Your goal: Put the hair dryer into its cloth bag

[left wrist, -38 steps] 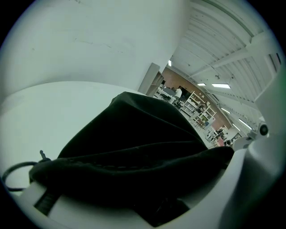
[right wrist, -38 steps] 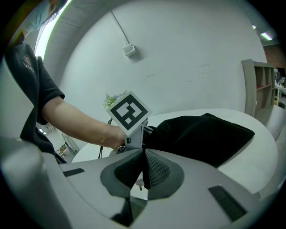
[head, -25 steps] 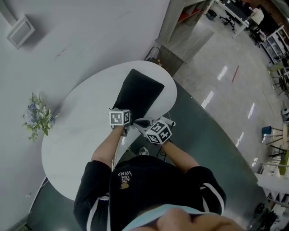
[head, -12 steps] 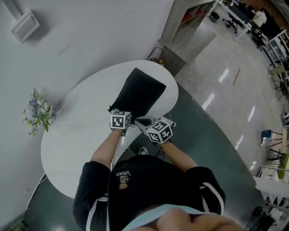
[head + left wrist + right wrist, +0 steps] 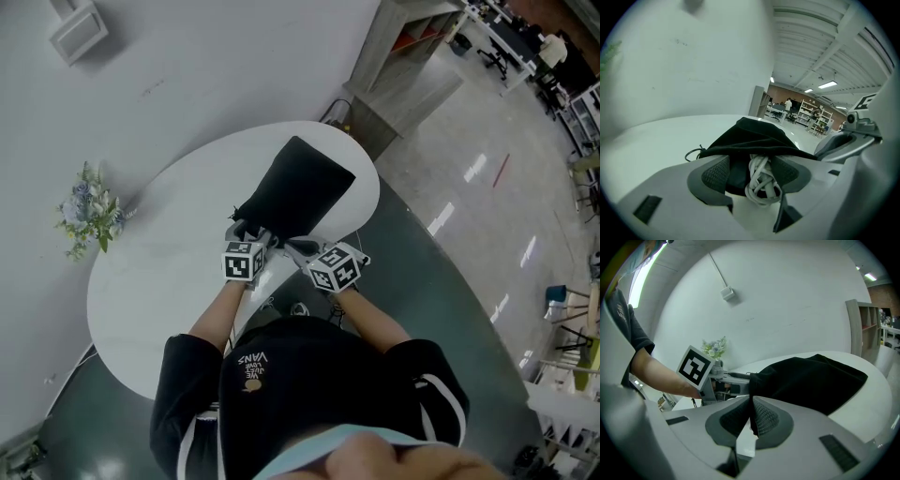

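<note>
Now black cloth bag, white cord at mouth btw opening left tongs, right tongs tight on hem

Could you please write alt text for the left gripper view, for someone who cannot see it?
The jaws of the left gripper are opening around a coiled white cord that pokes from the mouth of a black cloth bag, without pressing on it. The bag lies on a white table, with a plain wall behind.
</note>
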### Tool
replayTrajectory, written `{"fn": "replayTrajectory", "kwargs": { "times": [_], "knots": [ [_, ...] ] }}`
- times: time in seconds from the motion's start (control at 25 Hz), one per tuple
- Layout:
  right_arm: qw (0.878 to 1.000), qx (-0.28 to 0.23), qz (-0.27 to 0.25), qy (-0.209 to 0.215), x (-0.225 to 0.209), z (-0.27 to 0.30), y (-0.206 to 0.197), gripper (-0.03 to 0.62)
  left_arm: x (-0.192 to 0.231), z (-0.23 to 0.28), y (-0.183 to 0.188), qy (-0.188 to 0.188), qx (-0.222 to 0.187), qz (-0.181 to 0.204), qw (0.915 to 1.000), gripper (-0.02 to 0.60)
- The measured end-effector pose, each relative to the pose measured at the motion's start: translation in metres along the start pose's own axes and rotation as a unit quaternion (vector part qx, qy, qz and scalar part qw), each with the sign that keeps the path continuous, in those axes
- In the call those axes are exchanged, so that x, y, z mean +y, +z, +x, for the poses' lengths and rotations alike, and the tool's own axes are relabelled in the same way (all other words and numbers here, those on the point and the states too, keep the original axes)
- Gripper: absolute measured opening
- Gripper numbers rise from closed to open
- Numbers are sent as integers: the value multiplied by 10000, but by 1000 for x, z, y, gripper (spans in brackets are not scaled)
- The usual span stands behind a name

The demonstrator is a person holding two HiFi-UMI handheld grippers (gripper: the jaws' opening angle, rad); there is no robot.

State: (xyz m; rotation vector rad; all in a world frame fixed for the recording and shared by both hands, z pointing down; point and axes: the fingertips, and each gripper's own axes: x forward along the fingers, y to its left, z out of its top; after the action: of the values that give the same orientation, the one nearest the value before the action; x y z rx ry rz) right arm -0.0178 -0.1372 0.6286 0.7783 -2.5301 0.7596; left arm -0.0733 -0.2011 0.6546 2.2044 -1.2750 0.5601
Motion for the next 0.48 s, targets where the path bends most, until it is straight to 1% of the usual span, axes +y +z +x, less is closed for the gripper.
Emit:
{"fn": "replayTrajectory", "kwargs": {
  "times": [0.2, 0.48],
  "knots": [
    [9998, 130, -104, -92, 2, 2, -9, 49, 7, -26, -12, 186, -69, -126, 9997, 290],
    [9995, 212, -183, -130, 9, 5, -16, 51, 9, -63, -24, 441, -219, -120, 9987, 290]
  ]
}}
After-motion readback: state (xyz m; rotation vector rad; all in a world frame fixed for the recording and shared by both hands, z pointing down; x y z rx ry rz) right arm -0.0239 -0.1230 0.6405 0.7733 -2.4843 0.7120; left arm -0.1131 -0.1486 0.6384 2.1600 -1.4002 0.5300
